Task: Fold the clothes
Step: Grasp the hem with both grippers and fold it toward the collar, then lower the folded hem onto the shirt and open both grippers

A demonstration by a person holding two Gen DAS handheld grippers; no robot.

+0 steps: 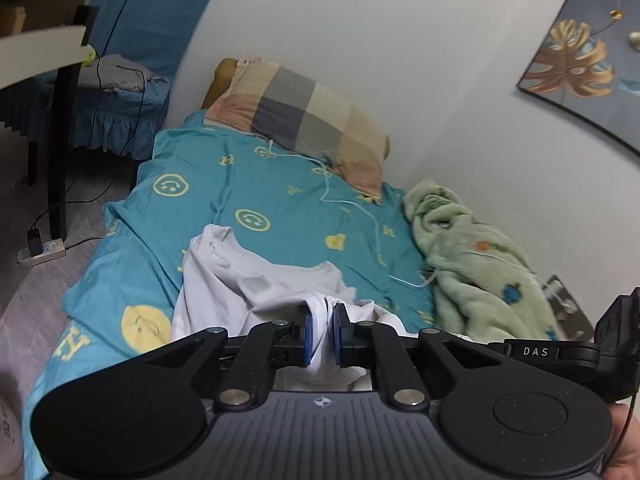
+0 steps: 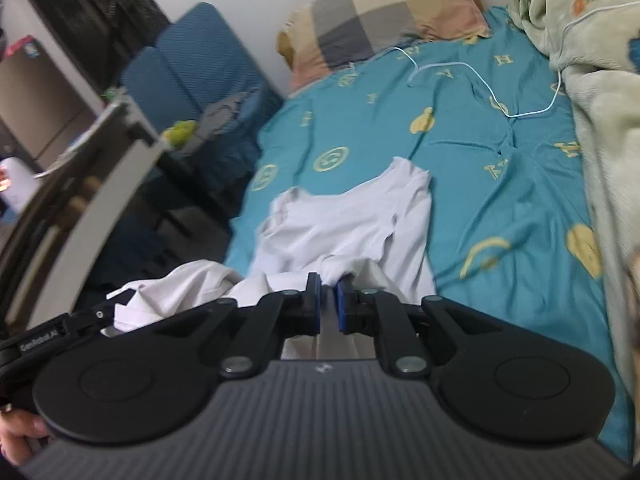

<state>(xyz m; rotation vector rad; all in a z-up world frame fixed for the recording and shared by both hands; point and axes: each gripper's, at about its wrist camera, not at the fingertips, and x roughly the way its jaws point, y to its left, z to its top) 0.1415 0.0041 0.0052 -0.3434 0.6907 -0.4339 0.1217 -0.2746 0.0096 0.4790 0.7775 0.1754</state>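
Gripping a rumpled white shirt (image 2: 344, 220), left tool (image 1: 323, 332) and right tool (image 2: 328, 304) both clenched on bunched fabric

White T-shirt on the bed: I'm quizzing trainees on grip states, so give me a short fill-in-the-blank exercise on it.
1. Both tongs, left and right, are shut on the white ____.
2. The T-shirt lies on a bedsheet coloured ____.
3. At the head of the bed sits a checked ____.
4. A thin white ____ trails across the sheet.

Missing words: T-shirt; teal; pillow; cable
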